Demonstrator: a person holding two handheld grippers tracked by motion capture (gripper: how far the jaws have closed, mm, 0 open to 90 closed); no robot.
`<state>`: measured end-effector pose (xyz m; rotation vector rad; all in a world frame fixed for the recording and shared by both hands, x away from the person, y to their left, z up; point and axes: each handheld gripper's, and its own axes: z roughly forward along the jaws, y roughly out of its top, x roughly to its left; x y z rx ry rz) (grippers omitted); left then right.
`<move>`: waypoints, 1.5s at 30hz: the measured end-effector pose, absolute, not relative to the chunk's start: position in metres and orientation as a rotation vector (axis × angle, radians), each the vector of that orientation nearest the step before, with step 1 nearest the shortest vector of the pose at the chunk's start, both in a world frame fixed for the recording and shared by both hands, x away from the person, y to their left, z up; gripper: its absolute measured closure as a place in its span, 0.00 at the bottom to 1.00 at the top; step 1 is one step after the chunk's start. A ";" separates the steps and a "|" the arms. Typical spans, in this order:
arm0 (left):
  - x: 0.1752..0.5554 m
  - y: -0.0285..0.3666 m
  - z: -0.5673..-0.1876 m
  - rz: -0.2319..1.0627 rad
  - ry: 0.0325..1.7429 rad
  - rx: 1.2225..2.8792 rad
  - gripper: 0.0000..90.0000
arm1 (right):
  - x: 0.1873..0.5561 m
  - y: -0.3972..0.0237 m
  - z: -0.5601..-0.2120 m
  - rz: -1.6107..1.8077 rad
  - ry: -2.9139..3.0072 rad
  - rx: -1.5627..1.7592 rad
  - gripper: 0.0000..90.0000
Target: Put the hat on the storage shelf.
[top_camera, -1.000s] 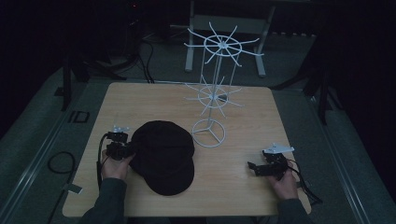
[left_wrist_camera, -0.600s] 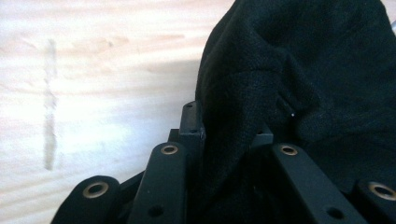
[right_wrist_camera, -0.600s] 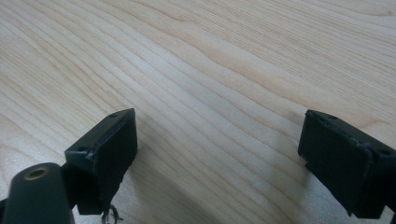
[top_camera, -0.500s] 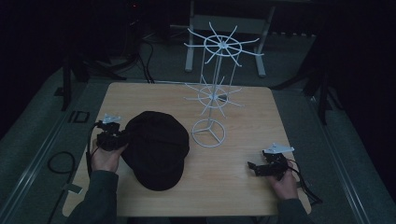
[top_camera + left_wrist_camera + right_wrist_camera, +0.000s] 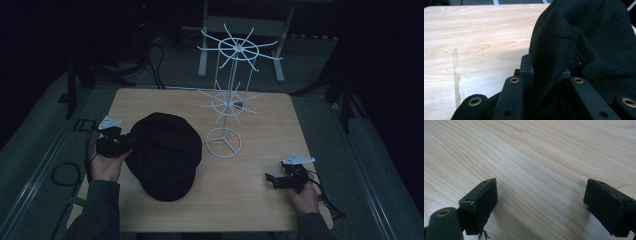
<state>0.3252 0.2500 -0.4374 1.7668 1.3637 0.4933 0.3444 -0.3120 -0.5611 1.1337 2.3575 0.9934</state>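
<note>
A black flat cap [image 5: 165, 155] sits at the left of the wooden table [image 5: 265, 120], its left edge raised. My left gripper [image 5: 121, 144] is shut on that edge, and in the left gripper view the dark cloth [image 5: 586, 45] is bunched between the jaws of this gripper [image 5: 546, 70]. A white wire hat stand [image 5: 223, 142] with radiating hooks rises mid-table, just right of the cap. My right gripper [image 5: 270, 179] rests low at the front right. In the right gripper view it [image 5: 540, 195] stands open over bare wood with nothing between its fingers.
The stand's round base [image 5: 223, 143] lies close to the cap's right side. Bare tabletop [image 5: 536, 150] spreads between the stand and my right hand. Cables [image 5: 65, 172] and metal frame legs [image 5: 202, 50] lie on the dark floor around the table.
My left hand has risen and drawn left with the cap's edge in its grip, and the cap has shifted left with it. The right gripper has stayed put.
</note>
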 end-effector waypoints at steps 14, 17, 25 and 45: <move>0.325 0.258 -0.412 0.466 1.269 1.733 0.84 | 0.344 -0.312 -0.561 0.993 2.357 1.133 0.13; 0.325 0.259 -0.407 0.460 1.254 1.732 0.84 | 0.345 -0.312 -0.561 0.994 2.357 1.132 0.13; 0.326 0.262 -0.396 0.441 1.211 1.727 0.84 | 0.345 -0.312 -0.561 0.994 2.357 1.131 0.13; 0.329 0.262 -0.374 0.410 1.112 1.704 0.84 | 0.345 -0.312 -0.561 0.994 2.356 1.131 0.13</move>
